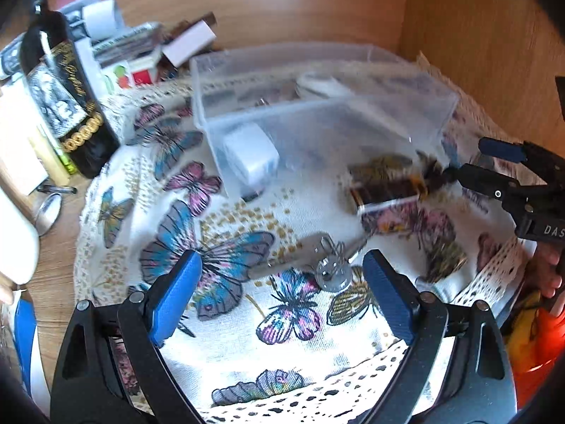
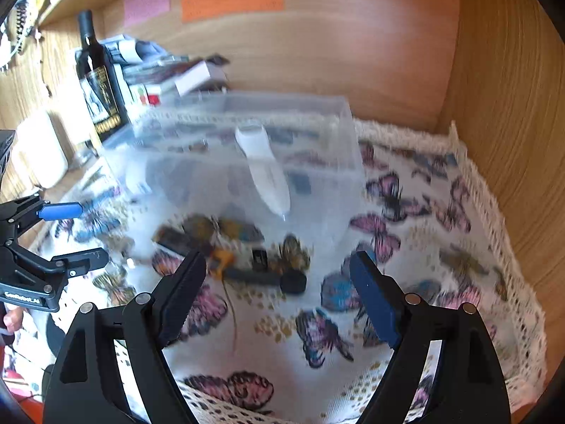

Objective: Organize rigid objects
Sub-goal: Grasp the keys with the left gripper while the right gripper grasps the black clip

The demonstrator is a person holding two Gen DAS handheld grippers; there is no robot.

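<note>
L gripper (image 1: 280, 293): jaws apart, nothing between, hovering over butterfly cloth (image 1: 229, 346). Small metal whisk (image 1: 330, 265) lies on cloth just ahead of it. R gripper (image 2: 279, 293): jaws apart, empty, above dark tool w/ orange part (image 2: 261, 275) on cloth. Clear plastic bin (image 2: 247, 162) behind; white device (image 2: 263, 169) inside. Wine bottle (image 2: 97, 81) far left. Frames blurred.

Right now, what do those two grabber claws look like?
Both look alike. The left gripper and the right gripper have black frames with silver round rivets and flat blue finger pads. White lettering is printed on each black body, partly cut off. No cables or sleeves show, only a bit of skin behind.
</note>
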